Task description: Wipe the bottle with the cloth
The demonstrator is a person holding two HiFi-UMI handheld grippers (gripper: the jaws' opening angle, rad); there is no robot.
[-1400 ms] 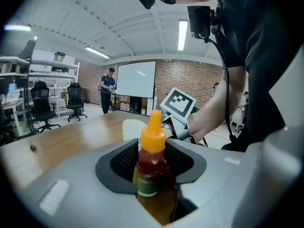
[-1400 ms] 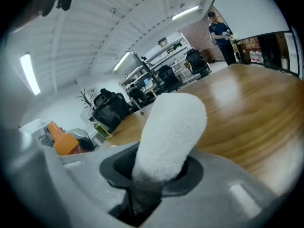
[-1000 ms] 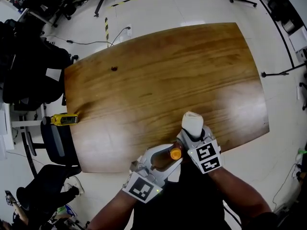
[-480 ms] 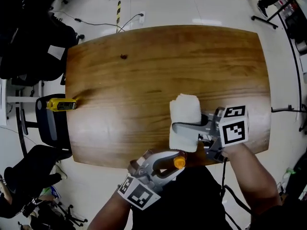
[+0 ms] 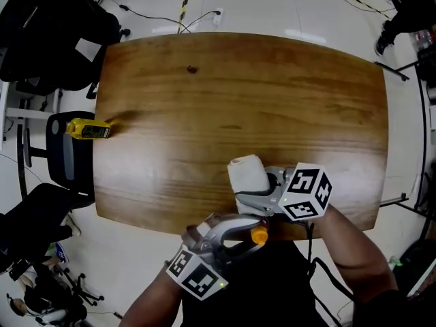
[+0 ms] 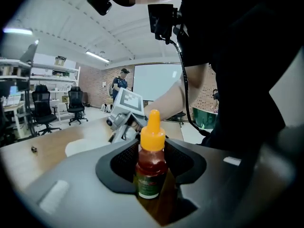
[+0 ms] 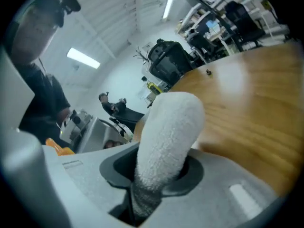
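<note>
Here comes the right gripper (image 5: 252, 195) swinging back in, cloth (image 5: 246, 176) pinched tight in its jaws. It's now just above the bottle (image 5: 259, 235) at the table's (image 5: 272, 94) near edge, so another wipe looks likely. The left gripper (image 5: 248, 236) clamps the bottle. Head view shows only the orange cap; the left gripper view shows the body and label, with no cloth on them yet.

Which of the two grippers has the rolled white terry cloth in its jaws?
The right gripper: its jaws are shut on the rolled white terry cloth, whereas the left gripper clamps a small amber bottle with an orange cap.
</note>
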